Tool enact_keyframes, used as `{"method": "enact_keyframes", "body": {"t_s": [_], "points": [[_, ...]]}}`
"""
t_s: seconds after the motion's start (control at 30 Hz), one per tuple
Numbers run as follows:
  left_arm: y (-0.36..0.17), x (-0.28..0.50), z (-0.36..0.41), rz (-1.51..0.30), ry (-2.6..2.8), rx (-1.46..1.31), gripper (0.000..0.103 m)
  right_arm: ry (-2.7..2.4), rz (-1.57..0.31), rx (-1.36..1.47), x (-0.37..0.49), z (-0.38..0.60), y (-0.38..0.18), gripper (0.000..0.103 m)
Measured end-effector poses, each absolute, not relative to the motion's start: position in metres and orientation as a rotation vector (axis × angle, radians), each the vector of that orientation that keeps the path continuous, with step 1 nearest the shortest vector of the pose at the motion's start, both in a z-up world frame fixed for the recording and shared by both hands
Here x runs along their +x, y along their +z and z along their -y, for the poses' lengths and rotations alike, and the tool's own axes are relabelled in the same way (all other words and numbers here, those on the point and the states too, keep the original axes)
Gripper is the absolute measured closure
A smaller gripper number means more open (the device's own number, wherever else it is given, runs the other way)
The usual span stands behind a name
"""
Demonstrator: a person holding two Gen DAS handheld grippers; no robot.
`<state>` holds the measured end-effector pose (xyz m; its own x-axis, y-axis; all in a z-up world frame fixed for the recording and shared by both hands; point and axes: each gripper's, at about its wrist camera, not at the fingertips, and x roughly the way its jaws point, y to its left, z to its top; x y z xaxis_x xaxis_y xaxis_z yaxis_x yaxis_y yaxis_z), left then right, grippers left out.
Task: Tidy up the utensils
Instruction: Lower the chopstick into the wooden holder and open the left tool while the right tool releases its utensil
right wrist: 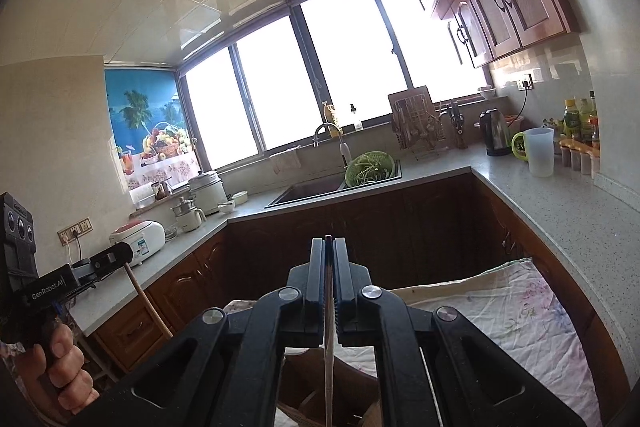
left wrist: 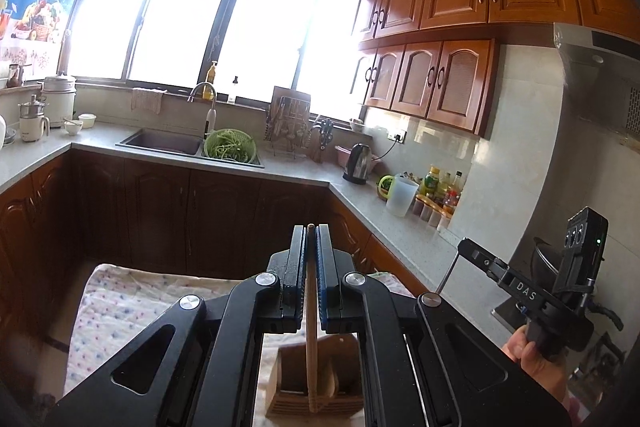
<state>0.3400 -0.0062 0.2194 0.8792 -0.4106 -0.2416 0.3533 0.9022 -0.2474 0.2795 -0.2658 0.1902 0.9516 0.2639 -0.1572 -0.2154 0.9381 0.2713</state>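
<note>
Tongs on both sides were clamped shut on utensils, held up above a bench draped in a pale floral-print cloth (left wrist: pixel 120 303). The left tongs (left wrist: pixel 311 231) gripped a long round wooden handle (left wrist: pixel 311 327) that ran down between the pads toward a slotted wooden utensil holder (left wrist: pixel 320 383) standing on the cloth directly below. The right tongs (right wrist: pixel 329 243) pinched a thin silvery metal utensil (right wrist: pixel 328 367), seen edge-on, its kind impossible to tell, which hung down over the holder. Each hand (left wrist: pixel 524 351) showed at the frame edge of the other view. A grey speckled L-shaped kitchen counter (left wrist: pixel 400 227) lay beyond.
</note>
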Motion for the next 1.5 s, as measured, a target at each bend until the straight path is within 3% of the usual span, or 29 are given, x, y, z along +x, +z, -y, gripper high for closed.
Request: {"method": "enact_keyframes", "body": {"t_s": [0.3,0.6,1.3,1.4,1.43,1.47,1.5], "points": [[0.150,0.399,0.010,-0.356,-0.355,-0.286,0.099,0.197,-0.184,0.240,0.313,0.261,0.149,0.100],[0.097,0.402,0.020,-0.397,-0.315,-0.313,0.099,0.164,-0.142,0.265,0.308,0.258,0.094,0.100],[0.094,0.407,0.027,-0.464,-0.308,-0.270,0.097,0.157,-0.246,0.273,0.322,0.267,0.080,0.099],[0.094,0.404,0.024,-0.476,-0.307,-0.278,0.080,0.171,-0.261,0.280,0.322,0.269,0.082,0.090],[0.094,0.402,0.023,-0.479,-0.299,-0.281,0.061,0.175,-0.262,0.291,0.320,0.270,0.083,0.072],[0.094,0.398,0.020,-0.471,-0.294,-0.289,0.051,0.183,-0.261,0.307,0.318,0.272,0.085,0.050],[0.095,0.394,0.017,-0.464,-0.288,-0.294,0.048,0.192,-0.253,0.325,0.315,0.275,0.086,0.039]]}}
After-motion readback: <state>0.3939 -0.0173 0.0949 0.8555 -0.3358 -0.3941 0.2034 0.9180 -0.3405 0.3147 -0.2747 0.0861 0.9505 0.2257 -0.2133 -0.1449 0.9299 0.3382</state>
